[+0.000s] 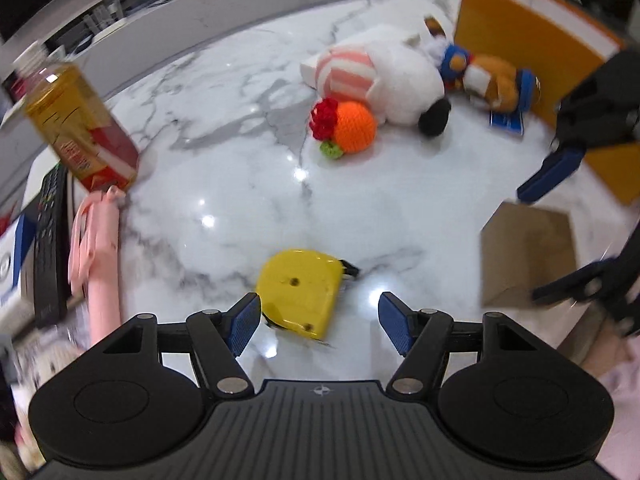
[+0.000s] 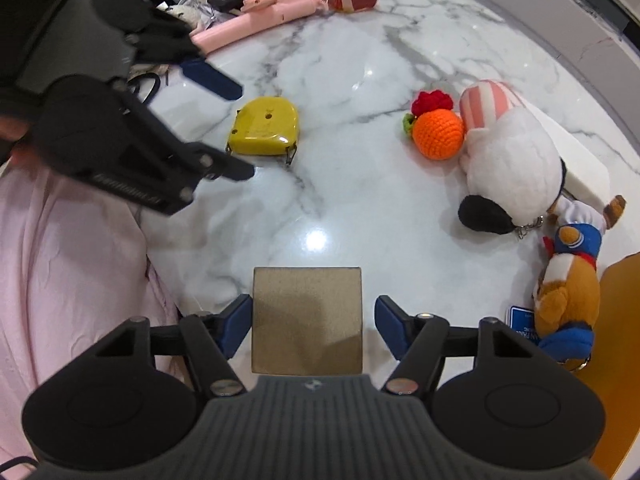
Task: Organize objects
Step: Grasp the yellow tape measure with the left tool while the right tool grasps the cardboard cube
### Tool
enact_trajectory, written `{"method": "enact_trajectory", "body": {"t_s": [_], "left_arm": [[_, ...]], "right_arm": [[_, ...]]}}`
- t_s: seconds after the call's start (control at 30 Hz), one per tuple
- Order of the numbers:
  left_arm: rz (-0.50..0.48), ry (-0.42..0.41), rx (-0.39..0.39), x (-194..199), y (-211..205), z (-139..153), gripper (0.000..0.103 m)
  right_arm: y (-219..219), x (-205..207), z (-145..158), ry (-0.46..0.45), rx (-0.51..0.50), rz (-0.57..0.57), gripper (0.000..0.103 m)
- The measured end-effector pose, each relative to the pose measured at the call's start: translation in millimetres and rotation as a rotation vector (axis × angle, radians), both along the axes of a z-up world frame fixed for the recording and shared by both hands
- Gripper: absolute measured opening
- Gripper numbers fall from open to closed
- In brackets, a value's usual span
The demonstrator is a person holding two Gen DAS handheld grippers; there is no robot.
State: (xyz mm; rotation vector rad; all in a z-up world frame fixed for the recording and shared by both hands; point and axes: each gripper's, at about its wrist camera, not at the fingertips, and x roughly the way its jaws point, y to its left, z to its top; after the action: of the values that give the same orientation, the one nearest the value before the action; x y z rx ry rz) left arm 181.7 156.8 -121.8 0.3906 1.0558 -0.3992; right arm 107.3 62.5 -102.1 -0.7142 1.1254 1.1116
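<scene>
Bright, even light falls from overhead, and the glossy marble tabletop (image 1: 240, 168) throws back small white hot spots near its middle. Shadows under the things are soft and short. Both views bulge fisheye-fashion, so the tabletop's far edge curves. The left view is smeared with motion blur, worst at the bottle (image 1: 80, 124) by the left edge and the orange box (image 1: 520, 52) at the far right corner; the right view is sharper.

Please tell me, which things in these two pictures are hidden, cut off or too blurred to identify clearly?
- Bottle: left wrist view, label blurred; right wrist view, top cut off by the edge.
- Orange box: contents hidden by its wall.
- Blue tag: print partly covered by the brown plush.
- Brown square: near edge hidden behind the right gripper.
</scene>
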Motion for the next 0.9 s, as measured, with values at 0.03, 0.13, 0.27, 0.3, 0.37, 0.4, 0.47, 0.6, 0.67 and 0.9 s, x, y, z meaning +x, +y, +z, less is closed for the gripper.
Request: {"method": "enact_trajectory", "body": {"t_s": [0.03, 0.13, 0.27, 0.3, 0.37, 0.4, 0.47, 0.6, 0.67, 0.9], "left_arm": [[-0.021, 0.003, 0.011, 2, 0, -2, 0.077], [-0.074, 0.021, 0.037, 10, 0, -8, 0.077], [-0.128, 0.036, 0.07, 18, 0, -15, 0.077], [-0.141, 0.038, 0.077, 20, 0, -17, 0.077], [-0.162, 0.042, 0.074, 23, 0, -17, 0.077], [-0.167, 0.048, 0.07, 25, 0, -17, 0.077], [-0.168, 0.057, 0.059, 29, 1, -18, 0.077], [-0.155, 0.095, 0.014, 33, 3, -19, 0.067], [-0.139, 0.102, -0.004, 33, 4, -18, 0.059], [-0.068, 0.079, -0.016, 23, 0, -17, 0.058]], "right_arm": [[1, 1, 0, 0.007, -0.004, 0.005, 0.069], [3, 4, -1, 0.026, -0.014, 0.012, 0.067], [5, 7, -3, 0.055, -0.026, 0.022, 0.065], [6, 8, -3, 0.059, -0.03, 0.027, 0.065], [8, 8, -4, 0.066, -0.038, 0.038, 0.065], [9, 9, -5, 0.069, -0.04, 0.041, 0.064], [11, 9, -6, 0.078, -0.046, 0.048, 0.062], [13, 10, -6, 0.082, -0.051, 0.048, 0.062], [12, 9, -5, 0.08, -0.052, 0.051, 0.062], [7, 5, -3, 0.049, -0.05, 0.061, 0.062]]}}
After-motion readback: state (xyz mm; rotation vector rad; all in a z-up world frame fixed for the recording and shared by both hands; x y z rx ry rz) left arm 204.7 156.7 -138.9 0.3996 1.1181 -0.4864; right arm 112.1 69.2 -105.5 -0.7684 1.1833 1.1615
